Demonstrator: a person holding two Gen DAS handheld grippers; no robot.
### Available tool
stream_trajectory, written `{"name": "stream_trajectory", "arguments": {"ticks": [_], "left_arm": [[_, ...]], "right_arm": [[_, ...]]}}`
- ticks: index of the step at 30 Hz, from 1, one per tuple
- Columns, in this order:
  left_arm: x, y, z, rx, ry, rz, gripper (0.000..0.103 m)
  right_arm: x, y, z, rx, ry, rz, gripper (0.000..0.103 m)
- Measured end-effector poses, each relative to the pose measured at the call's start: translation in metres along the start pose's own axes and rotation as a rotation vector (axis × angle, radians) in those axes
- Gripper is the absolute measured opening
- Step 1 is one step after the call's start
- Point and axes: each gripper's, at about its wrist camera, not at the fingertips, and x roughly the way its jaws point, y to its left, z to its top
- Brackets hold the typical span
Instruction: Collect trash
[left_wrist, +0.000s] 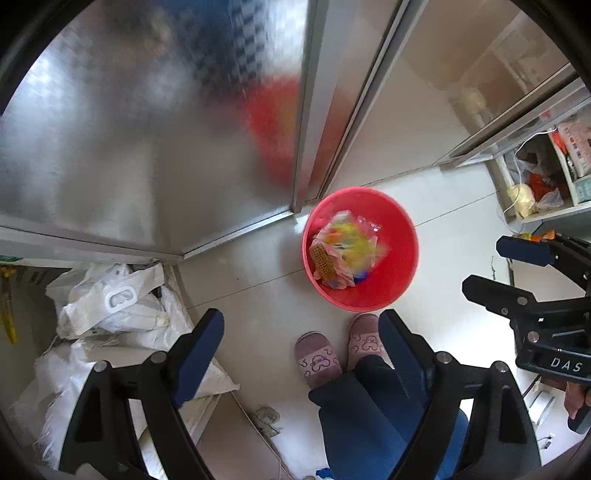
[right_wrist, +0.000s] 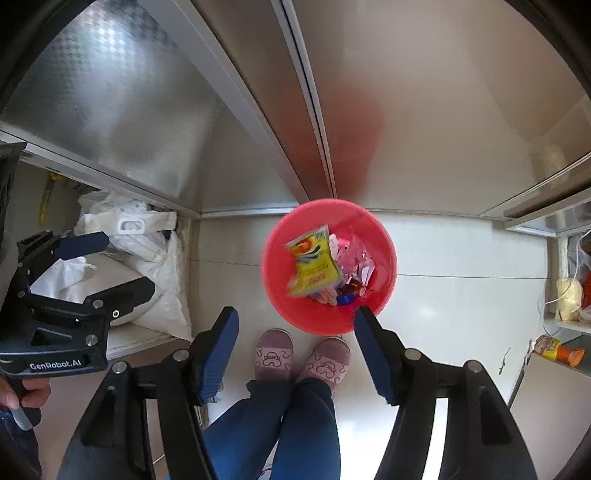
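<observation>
Wrappers lie in the red bin on the floor by the cabinet corner; my left gripper and right gripper gape empty, so next I seek more trash.

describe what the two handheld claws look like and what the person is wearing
Both are black frames with silver bolts and dark blue ribbed pads. The left claw is marked "GenRobot.AI"; the right claw reads "DAS". The person wears blue trousers and pink patterned slippers.

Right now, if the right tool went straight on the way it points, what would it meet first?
Most likely the floor just in front of the person's slippers, beside the red bin rather than in it. The right tool is open and empty; depth is unclear.
</observation>
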Motion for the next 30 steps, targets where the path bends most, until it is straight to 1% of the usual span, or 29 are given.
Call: {"name": "stream_trajectory", "arguments": {"ticks": [1, 3, 4, 6, 8, 11, 13, 17, 19, 20, 21, 23, 27, 30], "left_arm": [[-0.011, 0.0, 0.0, 0.0, -0.007, 0.003, 0.085], [-0.039, 0.0, 0.001, -0.007, -0.021, -0.002, 0.085], [-0.056, 0.002, 0.002, -0.011, -0.03, -0.01, 0.085], [-0.093, 0.001, 0.006, -0.014, -0.058, 0.008, 0.085], [-0.135, -0.002, 0.009, -0.017, -0.101, 0.021, 0.085], [-0.199, -0.003, 0.014, -0.027, -0.177, 0.017, 0.085], [-0.241, -0.005, 0.017, -0.027, -0.241, 0.017, 0.085], [-0.313, -0.004, 0.025, -0.035, -0.372, 0.066, 0.087], [-0.344, 0.001, 0.031, -0.049, -0.435, 0.065, 0.089], [-0.358, 0.004, 0.035, -0.053, -0.461, 0.062, 0.091], [-0.373, 0.007, 0.038, -0.054, -0.49, 0.066, 0.092], [-0.398, 0.013, 0.045, -0.044, -0.539, 0.079, 0.092], [-0.44, 0.027, 0.058, -0.008, -0.608, 0.07, 0.092], [-0.466, 0.038, 0.068, 0.028, -0.654, 0.079, 0.092]], "right_arm": [[-0.01, 0.003, 0.001, 0.0, -0.005, 0.0, 0.07], [-0.038, 0.011, 0.003, -0.002, -0.025, -0.006, 0.077], [-0.053, 0.014, 0.004, -0.006, -0.036, -0.012, 0.079], [-0.088, 0.022, 0.008, -0.014, -0.067, -0.026, 0.085], [-0.127, 0.031, 0.012, -0.028, -0.113, -0.039, 0.089], [-0.19, 0.043, 0.019, -0.056, -0.202, -0.057, 0.093], [-0.227, 0.051, 0.025, -0.075, -0.265, -0.065, 0.093], [-0.297, 0.066, 0.041, -0.098, -0.406, -0.101, 0.093], [-0.328, 0.075, 0.048, -0.101, -0.476, -0.115, 0.094], [-0.341, 0.079, 0.05, -0.1, -0.503, -0.126, 0.098], [-0.354, 0.082, 0.053, -0.093, -0.527, -0.137, 0.103], [-0.378, 0.089, 0.059, -0.084, -0.569, -0.148, 0.103], [-0.412, 0.103, 0.07, -0.07, -0.661, -0.208, 0.103], [-0.433, 0.116, 0.079, -0.03, -0.701, -0.237, 0.103]]}}
